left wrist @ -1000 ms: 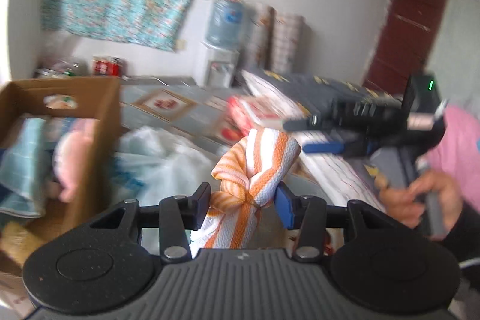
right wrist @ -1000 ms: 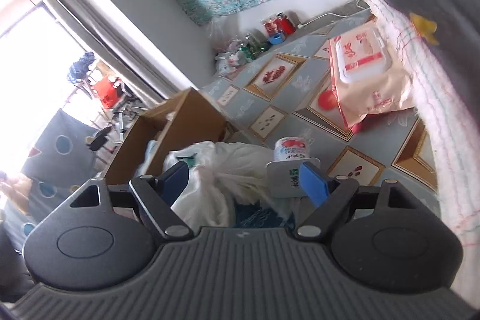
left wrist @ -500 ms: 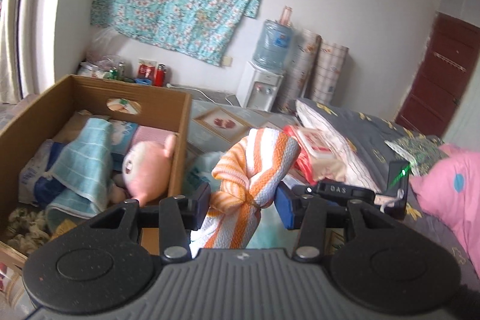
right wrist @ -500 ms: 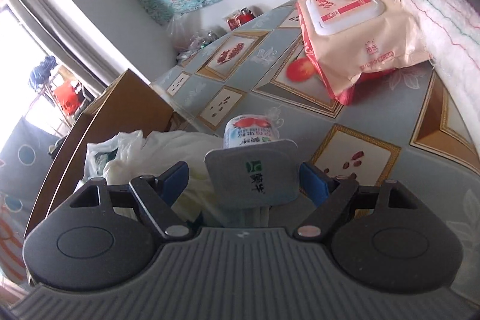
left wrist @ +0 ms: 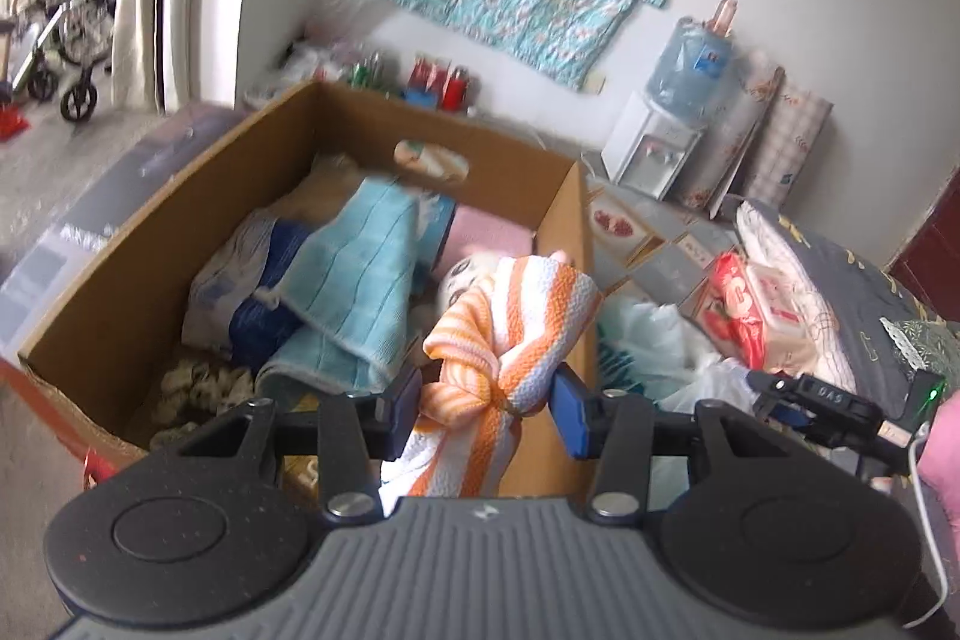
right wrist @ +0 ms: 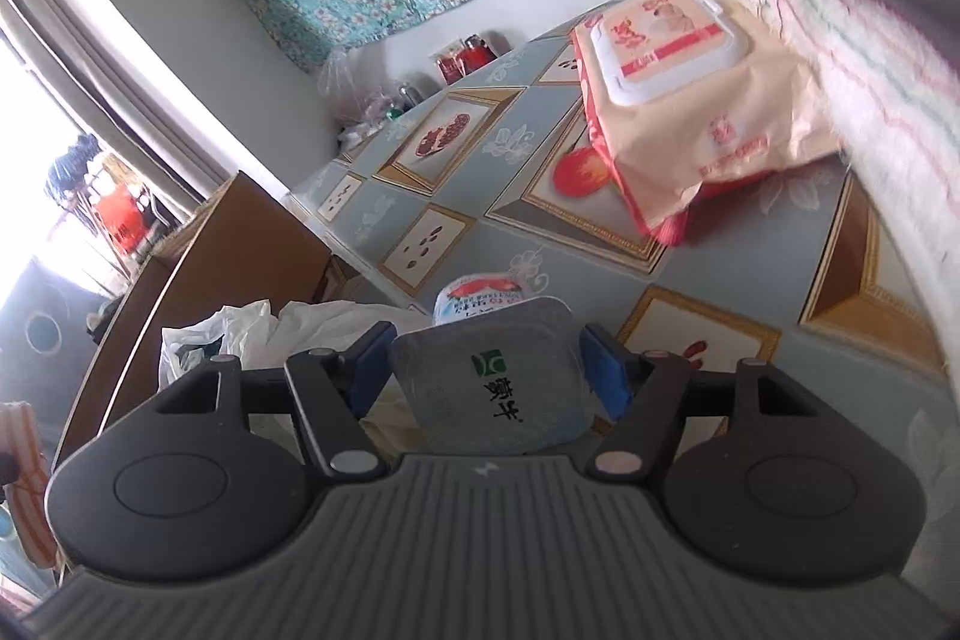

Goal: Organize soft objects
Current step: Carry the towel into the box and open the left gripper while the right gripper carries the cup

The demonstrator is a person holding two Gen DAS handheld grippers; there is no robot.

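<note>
Almost at the box, two grips at risk

Left tool (left wrist: 483,409) held the knotted orange-and-white striped cloth (left wrist: 510,340) over the cardboard box (left wrist: 120,280) edge; released early, it could fall outside. Right tool (right wrist: 486,376) had just been closing around the grey-lidded yogurt cup (right wrist: 489,376); the cup could slip.

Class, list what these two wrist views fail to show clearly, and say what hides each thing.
- Left wrist: orange-striped knotted towel hides most of the pale plush toy in the cardboard box.
- Right wrist: grey foil-lidded yogurt cup base, hidden by right gripper.
- Red cans: blurred.
</note>
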